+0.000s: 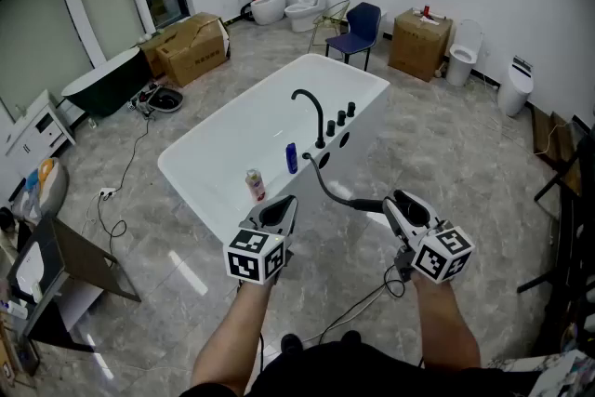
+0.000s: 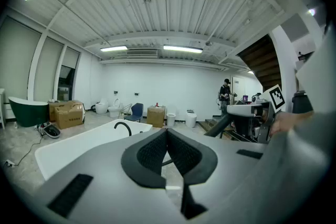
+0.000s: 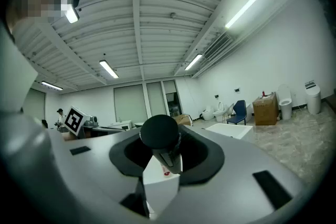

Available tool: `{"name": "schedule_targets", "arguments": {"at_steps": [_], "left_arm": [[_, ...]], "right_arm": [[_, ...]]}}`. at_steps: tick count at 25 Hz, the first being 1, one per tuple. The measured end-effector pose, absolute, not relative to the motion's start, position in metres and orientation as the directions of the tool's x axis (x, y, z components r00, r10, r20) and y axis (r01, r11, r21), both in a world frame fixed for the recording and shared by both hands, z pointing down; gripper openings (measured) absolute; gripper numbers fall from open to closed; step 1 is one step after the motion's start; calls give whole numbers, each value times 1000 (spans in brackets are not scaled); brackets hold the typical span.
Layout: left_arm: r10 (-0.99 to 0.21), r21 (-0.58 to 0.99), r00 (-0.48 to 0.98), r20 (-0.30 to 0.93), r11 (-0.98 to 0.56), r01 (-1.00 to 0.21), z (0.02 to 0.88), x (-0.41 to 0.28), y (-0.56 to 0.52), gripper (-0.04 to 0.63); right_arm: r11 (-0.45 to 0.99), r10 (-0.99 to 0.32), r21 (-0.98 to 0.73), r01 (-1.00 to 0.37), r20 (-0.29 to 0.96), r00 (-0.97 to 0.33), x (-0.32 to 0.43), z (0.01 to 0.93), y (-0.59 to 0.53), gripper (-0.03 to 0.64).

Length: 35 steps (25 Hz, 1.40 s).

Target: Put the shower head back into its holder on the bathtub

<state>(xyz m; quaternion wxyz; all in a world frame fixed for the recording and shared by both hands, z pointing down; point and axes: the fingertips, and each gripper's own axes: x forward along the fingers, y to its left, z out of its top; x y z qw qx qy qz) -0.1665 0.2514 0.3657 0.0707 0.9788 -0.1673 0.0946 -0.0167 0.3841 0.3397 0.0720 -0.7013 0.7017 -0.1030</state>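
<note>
Grey marble floor surrounds a white bathtub (image 1: 251, 121) at mid-frame. Below it to the right, the right gripper (image 1: 395, 205) has its jaws clamped on the black shower head (image 3: 160, 134), whose hose (image 1: 323, 184) trails to the tub. The left gripper (image 1: 282, 209), at lower centre, has its jaws closed on nothing.

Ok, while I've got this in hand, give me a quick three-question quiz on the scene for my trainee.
1. True or false: the shower head already sits in its holder on the bathtub.
2. Which bottle on the bathtub's near rim stands closer to the black faucet? A. blue bottle B. pink bottle
3. Short answer: which gripper's jaws hold the shower head?

Key: 1. False, it is held out in front of the bathtub. 2. A. 3. The right gripper.
</note>
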Motion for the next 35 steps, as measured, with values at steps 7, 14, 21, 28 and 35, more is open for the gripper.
{"name": "schedule_targets", "arguments": {"at_steps": [7, 14, 21, 28, 35], "left_arm": [[-311, 108, 926, 214, -935, -339, 369, -162, 248, 15], [-313, 112, 924, 220, -933, -342, 369, -149, 254, 15], [-323, 115, 921, 218, -929, -353, 368, -127, 266, 15], [-349, 129, 914, 208, -916, -379, 374, -107, 285, 15], [-342, 149, 909, 236, -912, -382, 392, -95, 281, 15]], "right_arm": [[-7, -999, -257, -966, 44, -5, -12, 343, 382, 138], [17, -998, -253, -967, 47, -30, 2, 342, 384, 138], [75, -996, -282, -957, 30, -86, 12, 340, 391, 138], [66, -995, -296, -953, 49, -84, 43, 351, 413, 138], [64, -994, -326, -943, 61, -89, 55, 365, 405, 137]]}}
